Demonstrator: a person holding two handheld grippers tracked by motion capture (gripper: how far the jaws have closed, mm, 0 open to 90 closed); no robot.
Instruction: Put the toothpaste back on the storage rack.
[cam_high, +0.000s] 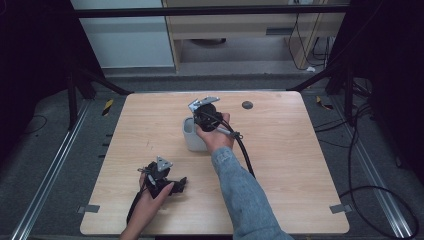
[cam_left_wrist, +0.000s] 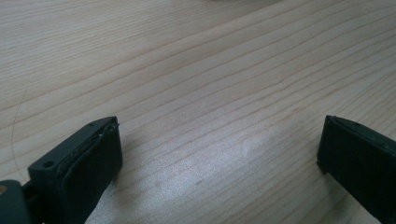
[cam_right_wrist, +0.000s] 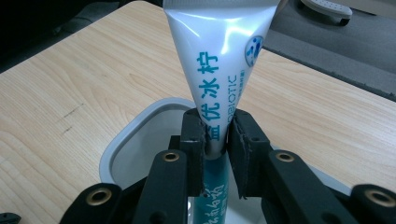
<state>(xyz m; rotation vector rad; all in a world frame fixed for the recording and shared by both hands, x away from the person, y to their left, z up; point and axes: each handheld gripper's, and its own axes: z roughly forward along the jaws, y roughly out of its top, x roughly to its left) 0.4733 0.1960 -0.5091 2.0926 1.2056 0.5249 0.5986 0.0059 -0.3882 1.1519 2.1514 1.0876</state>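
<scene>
A white tube (cam_right_wrist: 219, 60) with teal lettering stands upright, its lower end down inside a pale grey cup (cam_right_wrist: 135, 126). My right gripper (cam_right_wrist: 215, 135) is shut on the tube's narrow part just above the cup's rim. In the high view the right gripper (cam_high: 202, 112) hangs over the cup (cam_high: 191, 137) near the table's middle. Near the front left, my left gripper (cam_high: 179, 186) lies low on the wood in a hand. Its jaws stand wide apart in the left gripper view (cam_left_wrist: 219, 140), with bare table between them.
A small dark disc (cam_high: 247, 105) lies on the wooden table (cam_high: 290, 165) behind and right of the cup. The right gripper's black cable (cam_high: 245, 150) trails toward the front. Grey tape tabs (cam_high: 340, 208) mark the front corners. Dark frame posts flank the table.
</scene>
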